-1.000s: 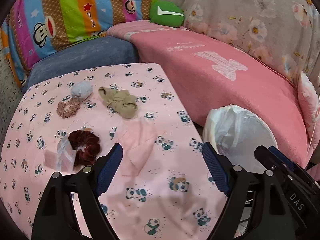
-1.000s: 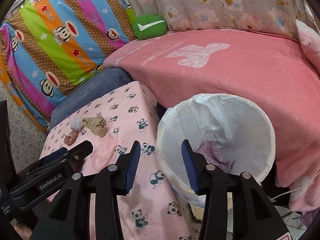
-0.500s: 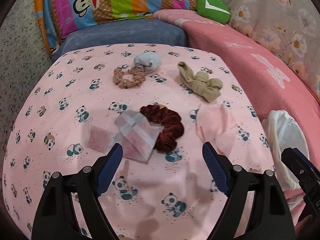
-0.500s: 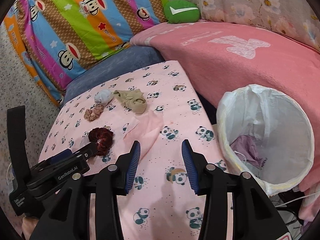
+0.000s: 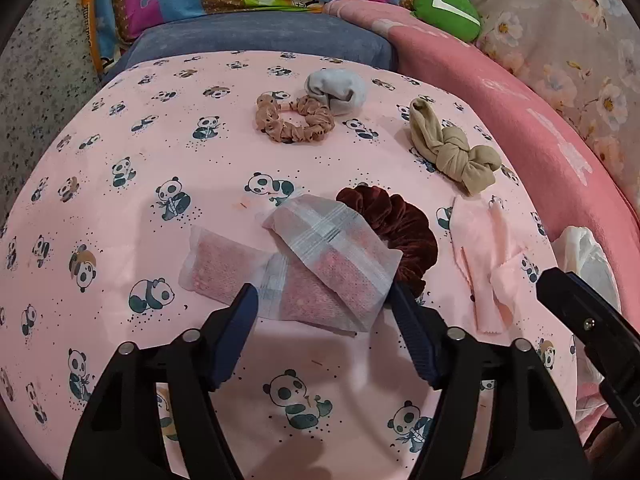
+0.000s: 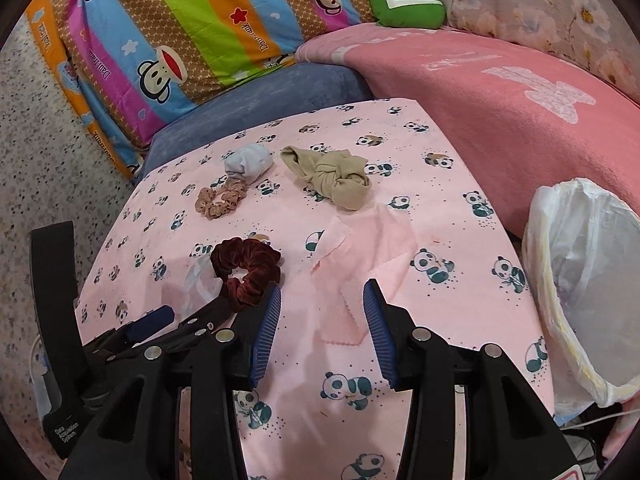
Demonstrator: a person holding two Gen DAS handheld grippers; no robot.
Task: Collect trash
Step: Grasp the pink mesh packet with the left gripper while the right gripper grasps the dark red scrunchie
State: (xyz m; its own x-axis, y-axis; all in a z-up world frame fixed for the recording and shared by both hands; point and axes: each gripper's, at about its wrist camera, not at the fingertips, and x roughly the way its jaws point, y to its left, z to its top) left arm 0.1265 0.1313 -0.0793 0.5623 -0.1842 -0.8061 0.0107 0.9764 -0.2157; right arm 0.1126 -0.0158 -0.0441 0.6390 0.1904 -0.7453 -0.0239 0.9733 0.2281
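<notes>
A crumpled white-and-pink wrapper lies on the panda-print table cloth. My left gripper is open with its jaws on either side of the wrapper's near edge. A pink cloth scrap lies to the right, also in the right wrist view. My right gripper is open and empty, its fingertips on either side of that scrap's near end. The lined trash bin stands off the table's right edge.
On the table lie a dark red scrunchie, a tan scrunchie, a grey rolled sock and a knotted beige cloth. A pink blanket and striped cushions lie behind.
Both grippers swung left from the bin toward the table. The left one closed in on the wrapper, the right one on the pink scrap. Both stayed open.
</notes>
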